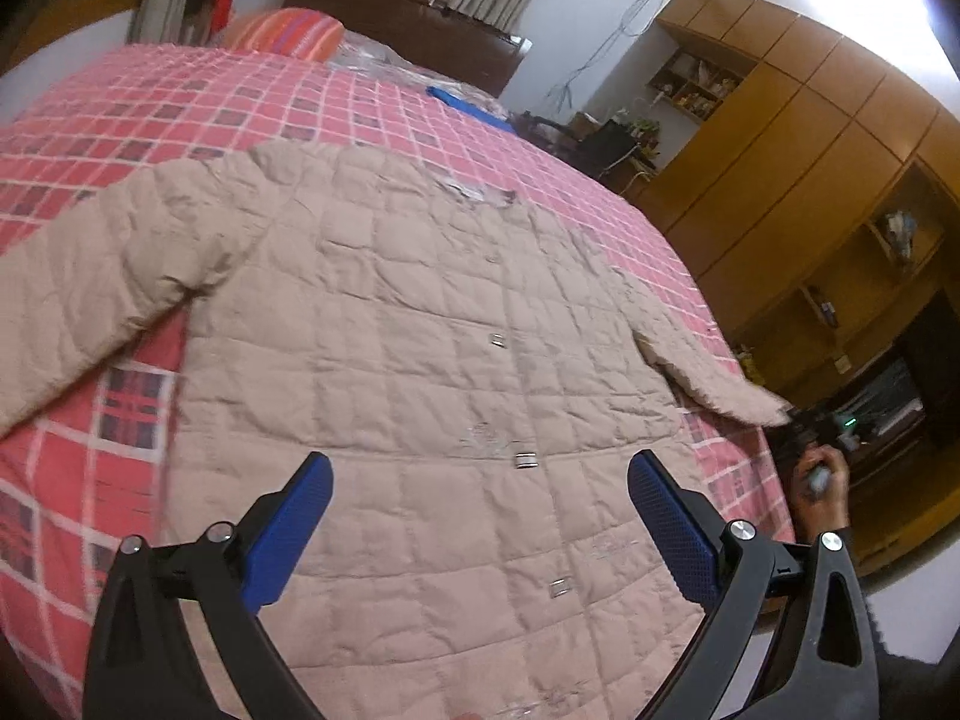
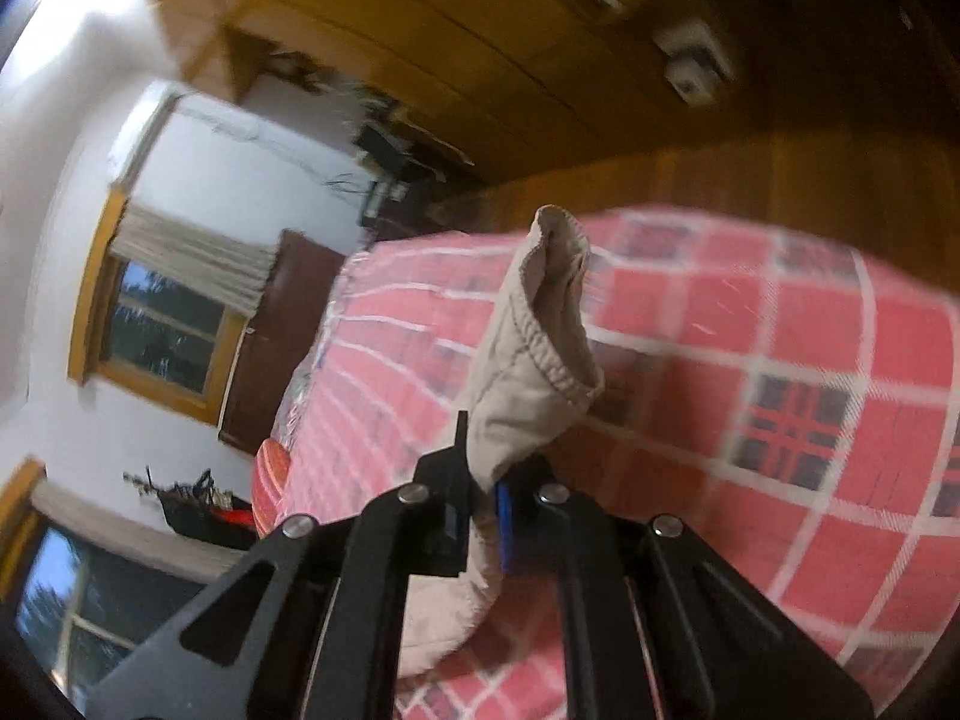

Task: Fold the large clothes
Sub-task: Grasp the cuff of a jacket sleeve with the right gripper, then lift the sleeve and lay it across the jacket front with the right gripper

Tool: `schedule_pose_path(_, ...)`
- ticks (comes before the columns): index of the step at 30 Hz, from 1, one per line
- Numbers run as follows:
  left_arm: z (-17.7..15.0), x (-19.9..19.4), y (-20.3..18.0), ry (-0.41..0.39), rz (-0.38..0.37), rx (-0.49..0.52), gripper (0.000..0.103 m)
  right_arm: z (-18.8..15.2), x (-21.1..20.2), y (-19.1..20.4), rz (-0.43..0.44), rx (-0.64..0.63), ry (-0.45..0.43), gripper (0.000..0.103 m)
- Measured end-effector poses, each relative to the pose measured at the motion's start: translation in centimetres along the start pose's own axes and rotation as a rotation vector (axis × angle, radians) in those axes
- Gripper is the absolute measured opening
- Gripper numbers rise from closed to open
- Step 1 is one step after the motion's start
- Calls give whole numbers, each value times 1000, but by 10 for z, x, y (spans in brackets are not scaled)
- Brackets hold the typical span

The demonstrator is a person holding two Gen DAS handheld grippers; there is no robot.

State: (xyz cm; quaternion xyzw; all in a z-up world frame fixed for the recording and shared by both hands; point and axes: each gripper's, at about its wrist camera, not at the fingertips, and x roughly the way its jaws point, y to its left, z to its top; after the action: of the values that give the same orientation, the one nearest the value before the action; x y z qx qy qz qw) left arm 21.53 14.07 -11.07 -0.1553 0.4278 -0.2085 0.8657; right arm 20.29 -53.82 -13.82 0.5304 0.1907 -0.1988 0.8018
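Note:
A beige quilted coat (image 1: 420,324) lies spread front-up on the bed, with both sleeves out to the sides. My left gripper (image 1: 480,516) hovers open above the coat's lower front, blue pads wide apart and nothing between them. In the right wrist view my right gripper (image 2: 480,480) is shut on the coat's right sleeve cuff (image 2: 540,336), which sticks up from the jaws above the bedspread. From the left wrist camera that sleeve end (image 1: 762,405) reaches the bed's right edge, where a hand (image 1: 822,480) holds the right gripper.
The bed carries a pink plaid bedspread (image 1: 180,114) with a striped pillow (image 1: 288,30) and a blue item (image 1: 462,102) near the dark headboard. Wooden cabinets (image 1: 810,168) line the wall right of the bed. A window (image 2: 162,324) with a curtain is behind.

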Motion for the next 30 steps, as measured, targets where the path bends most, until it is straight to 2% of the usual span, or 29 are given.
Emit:
schedule_pose_path(7,6,-31,8,-63,12,6,99,-4,-33,117,103,-208,-34,6)
schedule_pose_path(14,15,-50,13,-99,6,13,99,-40,-45,202,186,-363,-8,6)
schedule_pose_path(21,29,-50,20,-109,-18,-2,99,-130,-31,277,216,-598,57,6)
schedule_pose_path(25,37,-44,21,-104,-33,-11,99,-186,-13,299,230,-710,108,7)
schedule_pose_path(30,50,-34,16,-95,-55,-10,99,-273,25,324,207,-877,193,9)
